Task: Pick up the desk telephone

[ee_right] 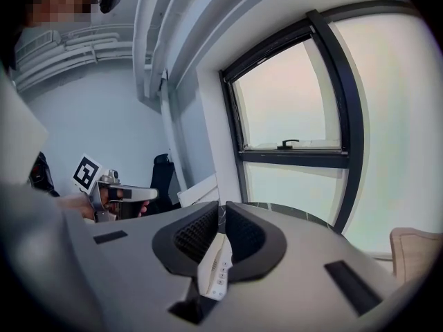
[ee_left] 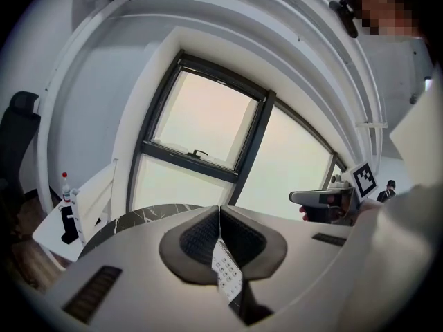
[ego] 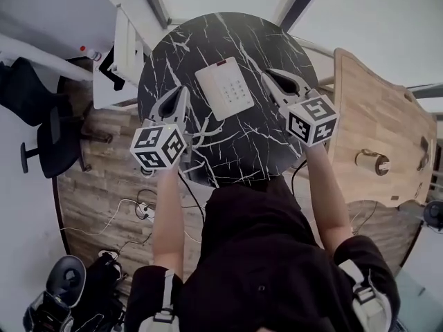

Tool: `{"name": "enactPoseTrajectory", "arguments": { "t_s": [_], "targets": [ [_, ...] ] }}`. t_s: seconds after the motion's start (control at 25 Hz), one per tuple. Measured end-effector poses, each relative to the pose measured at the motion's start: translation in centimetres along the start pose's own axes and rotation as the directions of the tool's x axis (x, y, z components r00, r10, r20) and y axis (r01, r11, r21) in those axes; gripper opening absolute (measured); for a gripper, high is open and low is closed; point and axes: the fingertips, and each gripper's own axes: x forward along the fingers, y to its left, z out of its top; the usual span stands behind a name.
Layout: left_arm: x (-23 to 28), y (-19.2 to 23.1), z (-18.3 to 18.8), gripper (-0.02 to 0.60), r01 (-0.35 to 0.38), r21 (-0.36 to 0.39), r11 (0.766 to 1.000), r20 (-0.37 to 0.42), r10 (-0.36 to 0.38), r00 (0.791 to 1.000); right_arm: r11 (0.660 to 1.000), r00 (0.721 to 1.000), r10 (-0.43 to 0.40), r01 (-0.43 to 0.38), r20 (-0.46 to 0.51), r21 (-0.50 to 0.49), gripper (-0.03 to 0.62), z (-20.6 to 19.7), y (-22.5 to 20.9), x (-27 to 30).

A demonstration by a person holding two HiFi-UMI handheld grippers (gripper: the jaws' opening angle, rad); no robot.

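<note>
Nearest the person, both forearms reach out over a round, dark, marble-patterned surface [ego: 242, 154], each carrying a tool with a marker cube at its back. The left hand-held gripper [ego: 183, 92] has its jaws pressed together with nothing between them, and the right hand-held gripper [ego: 268, 76] is the same: closed and empty. Between and just ahead of the two tips lies the desk telephone [ego: 225, 88], flat on the surface, keypad up. Its long axis runs away from the person, with the far end leaning slightly left. The left tool stands just off one long side and the right tool just off the other. Both are near it but clear of it, and neither is plainly the closer. I judge that lifting it turns on this flanking layout: each set of jaws would have to spread and come inward across the short width, or the pair could press on the long edges together. A tangle of white cords [ego: 201, 133] lies on the surface beside the left tool and may trail from the telephone. The head view gives this whole plan, while each gripper view shows only a sliver of keypad below its own shut jaws, plus the opposite tool held level across from it. Those views also show what the head view lacks — a tall dark-framed window [ee_left: 201, 126] beyond the surface. Farther right stands a wooden table [ego: 374, 116].
</note>
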Motion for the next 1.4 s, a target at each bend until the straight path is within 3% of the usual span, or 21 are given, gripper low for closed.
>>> {"name": "enactPoseTrajectory", "arguments": {
  "t_s": [0.4,0.56,1.0,1.4],
  "targets": [
    [2.3,1.1,-3.1,0.017,0.013,-0.059,0.998,-0.079,-0.018,0.997,0.999,0.995,0.016,-0.013,-0.097,0.033,0.038,-3.6,-0.9,2.6],
    [3.2,1.6,-5.0,0.017,0.001,-0.091,0.996,-0.115,-0.011,0.993,0.998,0.989,0.041,-0.035,-0.143,0.049,0.116,-5.7,-1.6,4.0],
    [4.8,2.6,-10.6,0.019,-0.06,-0.189,0.98,-0.216,0.018,0.976,0.99,0.953,0.121,-0.095,-0.277,0.105,0.166,-12.3,-2.9,7.2],
    [6.6,3.4,-16.4,0.123,-0.103,-0.302,0.948,-0.309,0.005,0.951,0.981,0.91,0.16,-0.103,-0.383,0.164,0.176,-18.1,-4.8,9.3]
  ]
}}
